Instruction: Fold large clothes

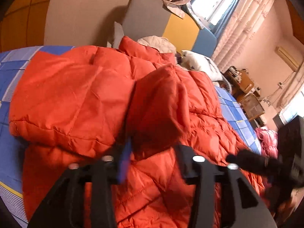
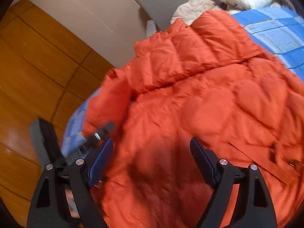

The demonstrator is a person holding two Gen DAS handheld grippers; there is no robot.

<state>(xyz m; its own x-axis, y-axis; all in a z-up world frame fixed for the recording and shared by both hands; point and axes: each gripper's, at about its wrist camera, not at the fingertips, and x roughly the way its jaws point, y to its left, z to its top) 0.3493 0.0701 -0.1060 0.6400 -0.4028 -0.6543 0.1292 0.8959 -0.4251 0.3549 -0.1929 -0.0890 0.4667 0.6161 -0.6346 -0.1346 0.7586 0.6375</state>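
Hand-held grippers point(image 1: 152, 152) point(image 2: 152, 159) above orange jacket point(image 2: 190, 95)

Your left tool point(image 1: 152, 163) is half lost: orange jacket point(image 1: 76, 95) fabric bulges between its fingers, hiding the tips, so you can't tell if it grips. The jacket's near hem runs off the bottom edge in both views. Motion blur smears the right view. The bed point(image 1: 235, 110) is mostly buried under the jacket.
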